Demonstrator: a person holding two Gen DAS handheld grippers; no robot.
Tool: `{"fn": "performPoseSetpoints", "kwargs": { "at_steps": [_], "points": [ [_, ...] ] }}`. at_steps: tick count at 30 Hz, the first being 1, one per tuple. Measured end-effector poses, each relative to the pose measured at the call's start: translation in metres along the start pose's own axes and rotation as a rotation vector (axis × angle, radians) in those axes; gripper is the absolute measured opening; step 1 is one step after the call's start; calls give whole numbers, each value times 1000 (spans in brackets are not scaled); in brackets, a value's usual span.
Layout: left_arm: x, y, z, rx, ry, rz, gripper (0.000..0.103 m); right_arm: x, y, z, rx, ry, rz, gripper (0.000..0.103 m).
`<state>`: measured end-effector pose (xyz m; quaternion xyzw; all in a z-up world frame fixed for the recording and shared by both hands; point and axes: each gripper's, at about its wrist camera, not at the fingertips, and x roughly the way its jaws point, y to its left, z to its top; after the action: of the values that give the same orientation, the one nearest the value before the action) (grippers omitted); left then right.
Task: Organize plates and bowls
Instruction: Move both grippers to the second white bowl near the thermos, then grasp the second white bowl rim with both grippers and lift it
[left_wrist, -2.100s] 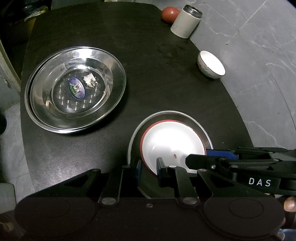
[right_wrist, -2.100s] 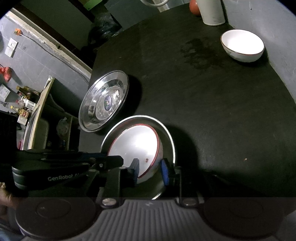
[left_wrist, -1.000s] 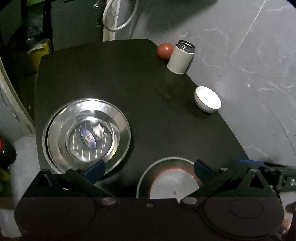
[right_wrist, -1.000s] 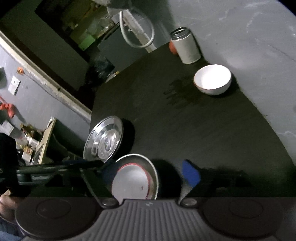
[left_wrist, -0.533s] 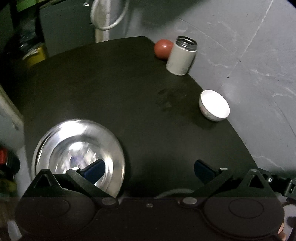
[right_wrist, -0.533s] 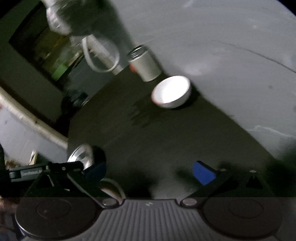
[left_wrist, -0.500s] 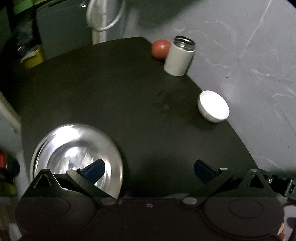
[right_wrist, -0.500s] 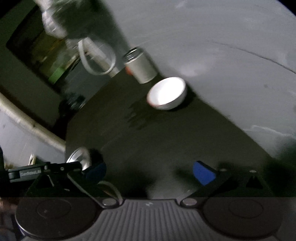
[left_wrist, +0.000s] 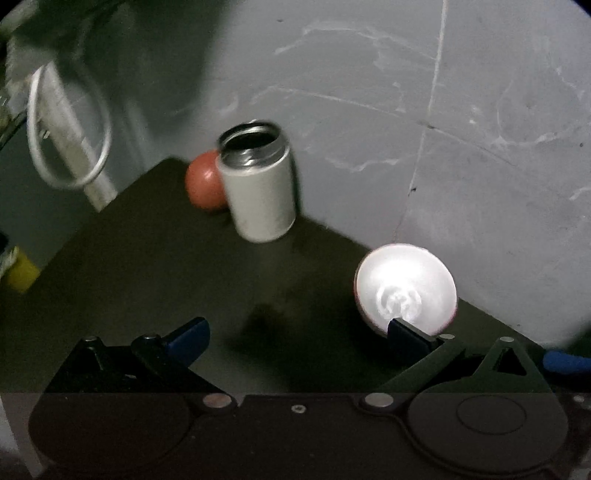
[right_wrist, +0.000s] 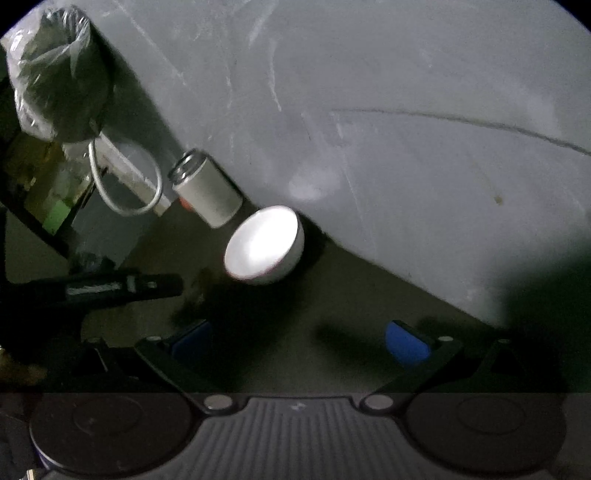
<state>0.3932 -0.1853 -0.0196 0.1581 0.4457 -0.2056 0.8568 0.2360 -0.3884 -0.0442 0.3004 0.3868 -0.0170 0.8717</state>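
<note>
Both spread, empty, the left claw and right claw near a white bowl ahead at the table edge, where a careless nudge could tip it off.

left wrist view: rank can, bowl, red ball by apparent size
1. can, largest.
2. bowl, close to the can and nearer the camera, so unsure.
3. red ball, smallest, partly hidden behind the can.

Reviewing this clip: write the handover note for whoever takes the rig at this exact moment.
Left gripper: open, empty, low over the black table.
Right gripper: open, empty.
White bowl: upright near the table's edge by the wall, beside the open white canister and a red ball.
Plates: out of view now.
Left: pick up the bowl; the left gripper's right finger is nearest it.
</note>
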Motion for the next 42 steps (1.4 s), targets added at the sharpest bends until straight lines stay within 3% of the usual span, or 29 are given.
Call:
{"fn": "performPoseSetpoints", "kwargs": {
  "at_steps": [5,16,21,23,26,35,37,42],
  "points": [
    [19,-6,11,73,20,-4,102,17,-2,11,59,-35,-22,96],
    [34,-11,17,103,34,-18,102,46,-6,19,92,-27,-49,82],
    [35,-14,16,123,31,-12,101,52,-5,18,106,-31,-60,72],
    [35,-16,16,133,28,-13,100,53,-5,17,117,-31,-61,63],
    [37,-17,17,133,26,-18,99,54,-6,17,134,-43,-57,59],
    [40,-17,21,97,39,-75,74,56,-4,19,162,-83,-38,48],
    [41,-17,21,69,45,-112,55,58,-4,19,171,-81,-37,47],
    [46,-19,22,34,71,-155,40,66,-2,20,176,-76,-33,39]
  ]
}}
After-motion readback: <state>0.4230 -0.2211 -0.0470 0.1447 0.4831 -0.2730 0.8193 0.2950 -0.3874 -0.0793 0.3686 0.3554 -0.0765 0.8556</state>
